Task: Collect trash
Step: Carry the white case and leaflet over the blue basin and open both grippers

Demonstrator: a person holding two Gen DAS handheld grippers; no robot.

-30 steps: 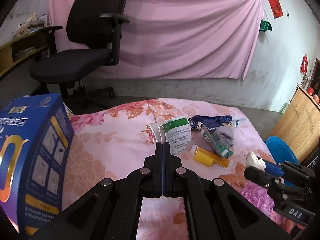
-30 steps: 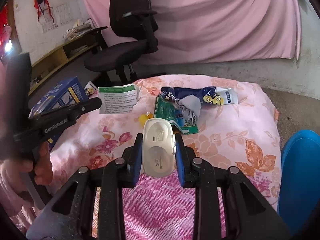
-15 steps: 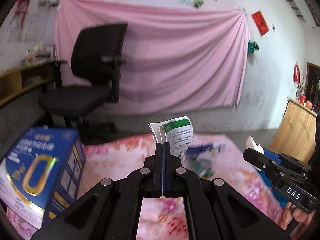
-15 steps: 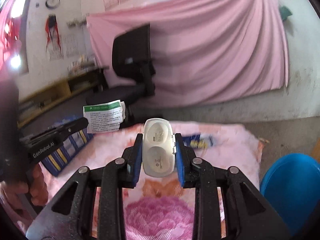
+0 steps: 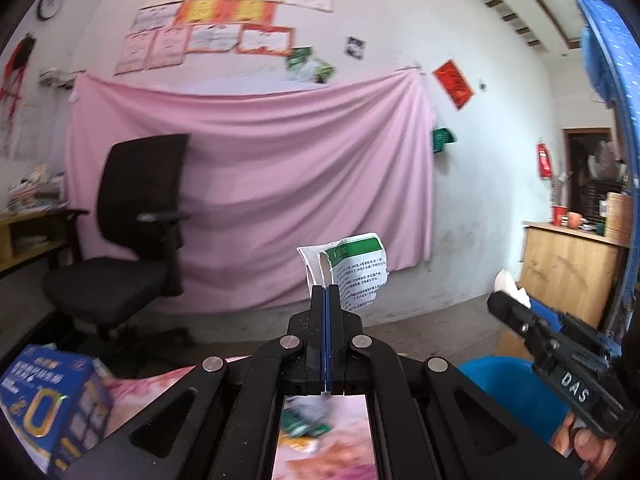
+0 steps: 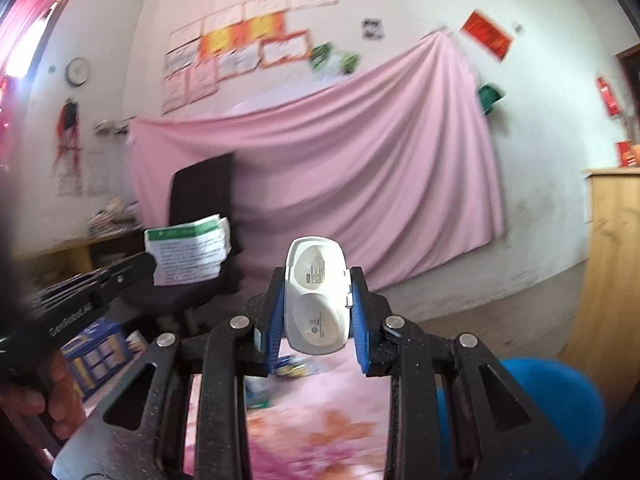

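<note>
Both grippers have lifted off the floral worktop [image 6: 320, 432]. Left gripper [image 5: 326, 296], jaws pinching the paper packet [image 5: 358, 270]; right gripper [image 6: 316, 300] clamps the white case [image 6: 316, 300]. Blue bin [image 6: 560, 396] at 4 o'clock; the thinly held packet might slip.

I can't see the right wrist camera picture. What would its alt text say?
The right gripper is shut on a white plastic case, raised in front of a pink curtain. At left, the left gripper holds a green-and-white paper packet; a blue bin sits lower right.
</note>
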